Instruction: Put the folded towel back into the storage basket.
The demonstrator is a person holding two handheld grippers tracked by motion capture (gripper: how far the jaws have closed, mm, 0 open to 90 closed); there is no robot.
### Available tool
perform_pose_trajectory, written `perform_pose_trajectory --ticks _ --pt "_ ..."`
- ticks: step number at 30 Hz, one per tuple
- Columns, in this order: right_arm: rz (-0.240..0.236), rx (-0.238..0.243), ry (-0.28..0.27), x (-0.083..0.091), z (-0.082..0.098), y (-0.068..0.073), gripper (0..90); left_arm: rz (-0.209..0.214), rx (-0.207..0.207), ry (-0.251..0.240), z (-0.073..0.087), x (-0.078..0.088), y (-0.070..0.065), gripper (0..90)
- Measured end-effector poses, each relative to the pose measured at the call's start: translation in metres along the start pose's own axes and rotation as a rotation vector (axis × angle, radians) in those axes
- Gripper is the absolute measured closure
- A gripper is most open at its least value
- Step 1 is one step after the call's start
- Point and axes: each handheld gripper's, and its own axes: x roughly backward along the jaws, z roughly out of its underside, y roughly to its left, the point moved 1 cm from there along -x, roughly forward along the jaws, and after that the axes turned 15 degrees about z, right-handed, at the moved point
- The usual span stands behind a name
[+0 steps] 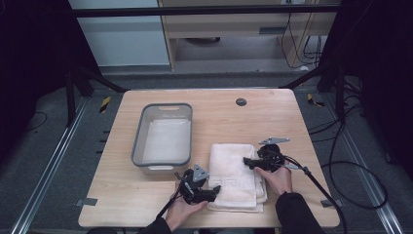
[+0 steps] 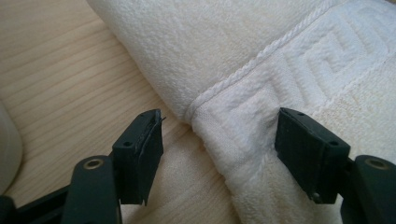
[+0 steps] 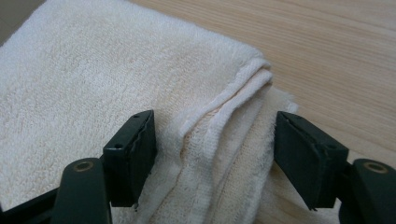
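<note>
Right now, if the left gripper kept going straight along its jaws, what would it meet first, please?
Most likely the folded white towel: the left gripper is open, its jaws straddling the towel's patterned border edge, not pressing it.

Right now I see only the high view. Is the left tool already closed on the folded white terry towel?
Observer: No. The left tool stands open around the folded white terry towel's corner, where a raised key-pattern border runs.
Operator: And the right tool?
Observer: The right tool is open also, with several stacked hemmed edges between its jaws, not pinched.
</note>
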Motion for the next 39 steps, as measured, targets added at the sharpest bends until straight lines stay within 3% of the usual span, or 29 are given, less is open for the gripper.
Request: perform_pose_trajectory --ticks 4,7,11,19,31,39 --pt "-0.017 -0.016 0.019 -0.002 0.000 0.000 33.6 0.019 0.024 0.011 -0.001 -0.001 0.003 32.0" --pt "-0.053 -0.056 0.031 -0.004 0.002 -0.003 35.9 0.042 0.039 0.016 -0.002 -0.002 0.004 35.5" --pt "-0.073 -0.060 0.036 -0.005 0.002 -0.004 39.2 0.074 0.057 0.023 -0.003 -0.003 0.005 39.7" --pt "-0.135 -0.098 0.069 -0.004 0.001 -0.003 58.7 0.115 0.072 0.039 -0.005 -0.003 0.005 54.4" --pt "-0.161 -0.115 0.034 0.003 -0.003 -0.005 66.8 0.152 0.090 0.027 -0.005 0.000 0.004 70.7" --pt "-0.158 -0.094 -0.017 0.016 -0.009 -0.004 67.4 0.157 0.081 0.005 -0.005 0.004 0.003 74.1"
